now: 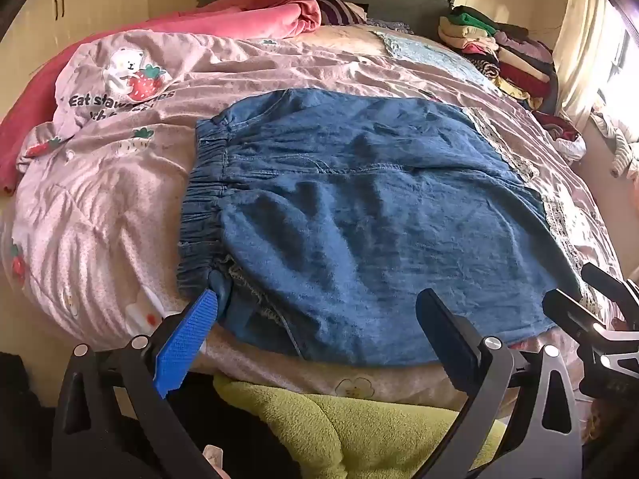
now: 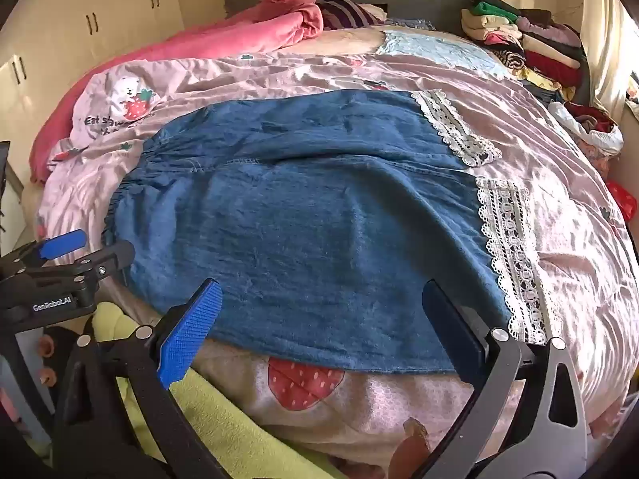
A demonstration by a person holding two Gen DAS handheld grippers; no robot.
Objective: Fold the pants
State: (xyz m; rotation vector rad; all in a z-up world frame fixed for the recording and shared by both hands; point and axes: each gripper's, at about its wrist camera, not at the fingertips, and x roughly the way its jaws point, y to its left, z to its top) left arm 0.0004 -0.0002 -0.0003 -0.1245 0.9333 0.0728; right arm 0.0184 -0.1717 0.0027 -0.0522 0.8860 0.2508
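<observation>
Blue denim pants with an elastic waistband on the left and white lace cuffs on the right lie spread flat across the pink bed cover. They also show in the right wrist view. My left gripper is open at the near edge of the pants by the waistband end, holding nothing. My right gripper is open over the near edge toward the cuff end, holding nothing. The right gripper shows at the right edge of the left wrist view; the left gripper shows at the left of the right wrist view.
A pink strawberry-print quilt covers the bed. A stack of folded clothes sits at the far right. A pink blanket lies at the headboard. A yellow-green fleece lies at the near edge. Wardrobe doors stand far left.
</observation>
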